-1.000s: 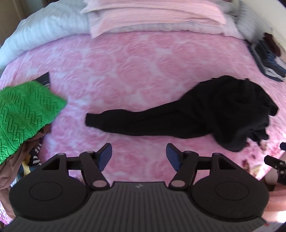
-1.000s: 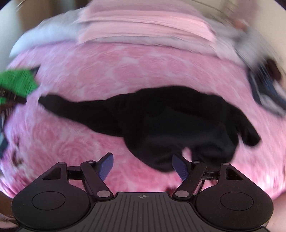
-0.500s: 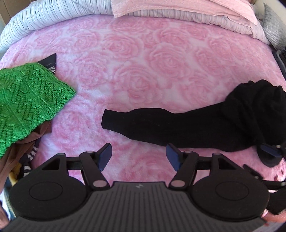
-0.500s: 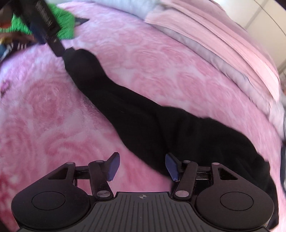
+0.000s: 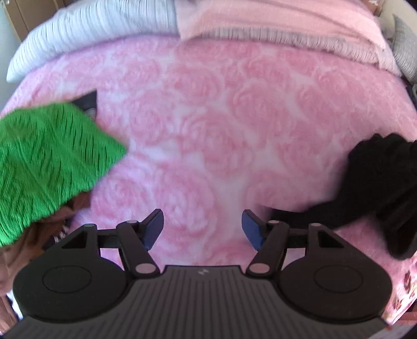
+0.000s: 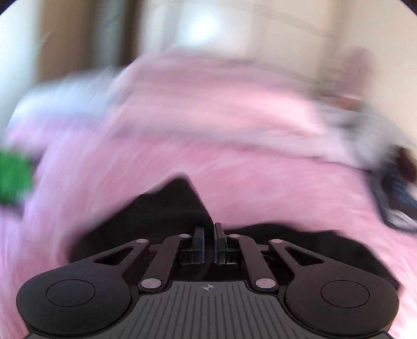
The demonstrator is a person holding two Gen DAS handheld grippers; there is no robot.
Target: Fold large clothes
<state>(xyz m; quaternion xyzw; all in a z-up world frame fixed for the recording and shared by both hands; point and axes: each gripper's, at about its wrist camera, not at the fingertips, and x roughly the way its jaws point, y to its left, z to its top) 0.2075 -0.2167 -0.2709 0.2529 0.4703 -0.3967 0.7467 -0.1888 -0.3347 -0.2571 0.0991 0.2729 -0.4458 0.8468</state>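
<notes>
Step in hand: spreading. Right hand-held gripper clenches the black garment; left hand-held gripper is released over the bed. Next: left grasps the garment's free end.

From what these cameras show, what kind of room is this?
Most likely a bedroom: a bed covered by a pink rose-patterned blanket, pillows and folded bedding at its head, and clothes lying on it, a green knit and a black garment.
</notes>
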